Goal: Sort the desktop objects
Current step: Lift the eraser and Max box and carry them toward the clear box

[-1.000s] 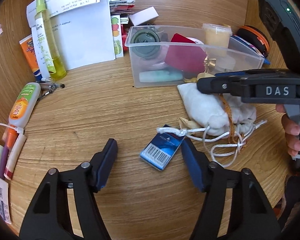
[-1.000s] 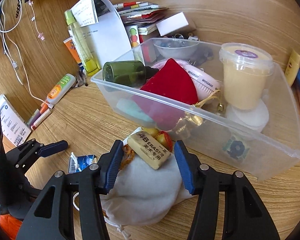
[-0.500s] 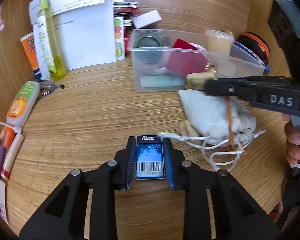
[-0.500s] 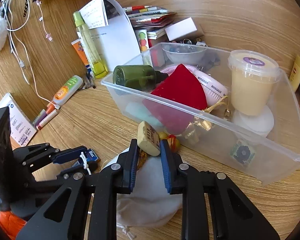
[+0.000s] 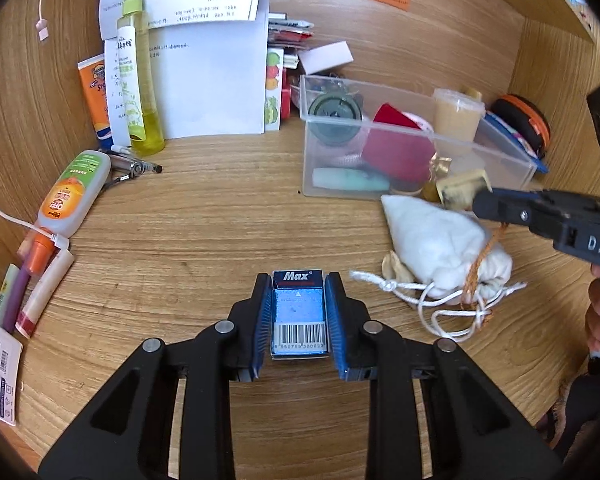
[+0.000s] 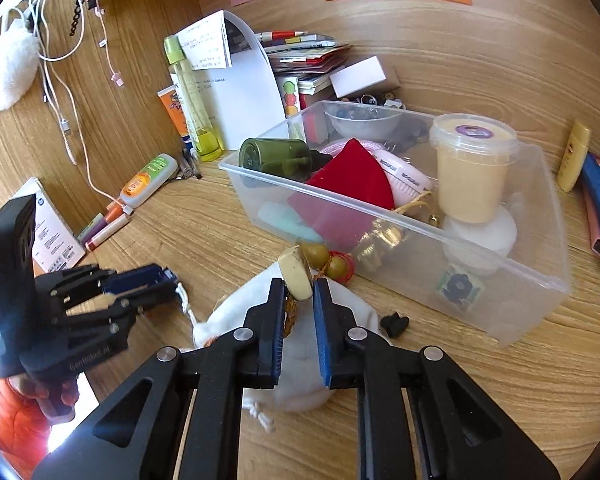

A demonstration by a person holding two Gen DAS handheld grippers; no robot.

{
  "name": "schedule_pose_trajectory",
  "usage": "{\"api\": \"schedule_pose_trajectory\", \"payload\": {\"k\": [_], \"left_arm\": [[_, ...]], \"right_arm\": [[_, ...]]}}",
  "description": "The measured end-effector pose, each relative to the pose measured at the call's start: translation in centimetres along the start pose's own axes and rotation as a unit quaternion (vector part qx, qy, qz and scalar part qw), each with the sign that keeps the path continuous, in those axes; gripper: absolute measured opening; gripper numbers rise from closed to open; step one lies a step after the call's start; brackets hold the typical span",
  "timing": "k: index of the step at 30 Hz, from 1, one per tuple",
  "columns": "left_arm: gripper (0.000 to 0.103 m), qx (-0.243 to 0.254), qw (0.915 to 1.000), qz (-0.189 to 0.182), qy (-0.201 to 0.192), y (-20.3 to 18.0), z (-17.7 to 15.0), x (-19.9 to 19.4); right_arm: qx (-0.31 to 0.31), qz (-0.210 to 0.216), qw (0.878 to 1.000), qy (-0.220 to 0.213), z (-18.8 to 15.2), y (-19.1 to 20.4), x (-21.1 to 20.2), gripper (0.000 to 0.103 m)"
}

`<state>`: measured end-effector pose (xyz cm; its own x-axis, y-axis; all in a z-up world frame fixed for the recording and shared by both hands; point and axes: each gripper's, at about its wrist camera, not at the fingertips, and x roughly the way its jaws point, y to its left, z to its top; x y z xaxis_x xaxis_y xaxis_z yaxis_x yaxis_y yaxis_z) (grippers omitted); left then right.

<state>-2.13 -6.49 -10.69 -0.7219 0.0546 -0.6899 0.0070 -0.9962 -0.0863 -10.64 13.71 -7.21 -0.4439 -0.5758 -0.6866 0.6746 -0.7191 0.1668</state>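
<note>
Clamping a blue Max staple box (image 5: 299,312) between its 2 fingers, the left hand-held gripper (image 5: 299,292) sits above the bench (image 5: 204,216) near its front edge. The right hand-held gripper (image 6: 299,286) is clamped on an eraser (image 6: 296,274), above a white drawstring pouch (image 6: 240,312) just beside the clear bin (image 6: 500,280).

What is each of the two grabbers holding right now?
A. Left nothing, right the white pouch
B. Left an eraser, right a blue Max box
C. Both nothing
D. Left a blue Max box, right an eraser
D: the left gripper is clamped on the blue Max box, and the right gripper pinches the eraser above the white pouch.
</note>
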Motion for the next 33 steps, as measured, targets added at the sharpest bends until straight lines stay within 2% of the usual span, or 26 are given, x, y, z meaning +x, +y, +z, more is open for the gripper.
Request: {"api": "schedule_pose_trajectory", "payload": {"k": [21, 27, 29, 31, 33], "left_arm": [[0.026, 0.011, 0.9981, -0.027, -0.054, -2.5, 3.1, -2.6], [0.026, 0.013, 0.9979, -0.039, -0.050, -3.2, 3.2, -2.5], [0.026, 0.016, 0.9979, -0.043, -0.047, -3.6, 3.0, -2.3], [0.026, 0.017, 0.9978, -0.048, -0.043, -3.9, 3.0, -2.1], [0.026, 0.018, 0.9976, -0.053, -0.041, -4.3, 2.9, -1.8]], "right_arm": [[-0.008, -0.024, 0.999, -0.046, -0.8, -0.8, -5.4, 0.010], [-0.007, -0.038, 0.999, -0.026, -1.5, -1.5, -4.8, 0.010], [0.000, -0.031, 0.999, -0.017, -1.9, -2.0, -4.5, 0.015], [0.009, -0.032, 0.999, -0.005, -2.1, -2.4, -3.9, 0.036], [0.020, -0.031, 0.999, 0.002, -2.3, -3.0, -3.4, 0.043]]}}
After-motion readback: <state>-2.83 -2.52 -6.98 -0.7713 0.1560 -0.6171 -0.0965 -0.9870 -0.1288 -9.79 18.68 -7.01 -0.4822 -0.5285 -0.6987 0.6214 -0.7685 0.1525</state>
